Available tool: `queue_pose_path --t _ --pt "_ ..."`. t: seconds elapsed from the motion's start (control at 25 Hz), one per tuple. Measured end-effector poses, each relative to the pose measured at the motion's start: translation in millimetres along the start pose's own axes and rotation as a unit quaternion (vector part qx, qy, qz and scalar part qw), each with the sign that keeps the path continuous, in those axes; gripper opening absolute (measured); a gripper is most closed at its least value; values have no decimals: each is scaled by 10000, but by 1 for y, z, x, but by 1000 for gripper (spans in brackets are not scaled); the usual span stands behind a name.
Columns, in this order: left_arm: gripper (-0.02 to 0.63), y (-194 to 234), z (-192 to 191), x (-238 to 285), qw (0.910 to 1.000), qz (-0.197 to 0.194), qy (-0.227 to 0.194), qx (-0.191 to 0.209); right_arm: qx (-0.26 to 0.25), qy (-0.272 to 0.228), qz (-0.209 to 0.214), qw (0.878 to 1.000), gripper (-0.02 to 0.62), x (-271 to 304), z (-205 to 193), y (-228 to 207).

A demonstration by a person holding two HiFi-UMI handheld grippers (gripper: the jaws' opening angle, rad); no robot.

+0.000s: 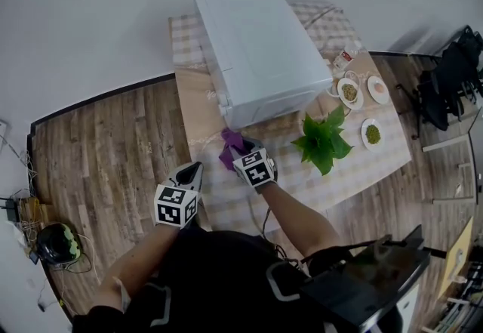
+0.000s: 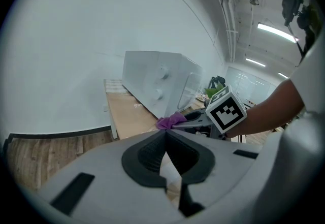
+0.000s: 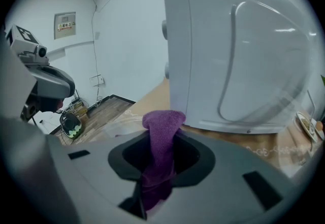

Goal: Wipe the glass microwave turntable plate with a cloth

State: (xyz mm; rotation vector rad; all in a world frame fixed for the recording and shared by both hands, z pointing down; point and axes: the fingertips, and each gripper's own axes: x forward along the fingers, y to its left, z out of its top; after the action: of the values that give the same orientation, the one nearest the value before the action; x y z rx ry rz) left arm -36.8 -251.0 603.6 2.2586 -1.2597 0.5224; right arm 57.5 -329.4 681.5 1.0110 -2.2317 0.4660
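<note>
Cloth (image 3: 161,134), one, purple, pinched in right gripper (image 1: 240,152) jaws just before the one microwave (image 1: 256,52); left gripper (image 1: 196,169) closed, empty, over the table (image 1: 370,169) edge; three dishes (image 1: 349,91) beyond one plant (image 1: 323,141).

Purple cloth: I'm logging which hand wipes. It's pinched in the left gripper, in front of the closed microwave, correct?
Not quite. The purple cloth is pinched in the right gripper, not the left; the right gripper view shows it between those fingers. The left gripper is shut on nothing. The rest holds: it is in front of the closed microwave.
</note>
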Motion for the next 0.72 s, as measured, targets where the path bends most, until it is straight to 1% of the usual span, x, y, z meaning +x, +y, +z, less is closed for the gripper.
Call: queue_pose_path --t 0.12,0.24,0.44,0.6,0.72 --pt "9 -2 0 0 10000 -33 0 -22 38 56 -138 9999 100 -8 -5 -12" --pt "9 -3 0 -2 9998 -68 -1 -212 131 125 -336 9993 100 -16 -12 -26" --pt "9 -4 0 -3 9999 -70 -15 -144 329 196 -648 9972 100 -26 -24 -51" --pt "9 -3 -3 -8 9999 -34 -30 -134 524 289 -788 9951 100 -34 -29 -54" --pt "9 -1 -4 -12 9998 -22 -61 -163 509 169 -773 9956 100 -39 -21 -45"
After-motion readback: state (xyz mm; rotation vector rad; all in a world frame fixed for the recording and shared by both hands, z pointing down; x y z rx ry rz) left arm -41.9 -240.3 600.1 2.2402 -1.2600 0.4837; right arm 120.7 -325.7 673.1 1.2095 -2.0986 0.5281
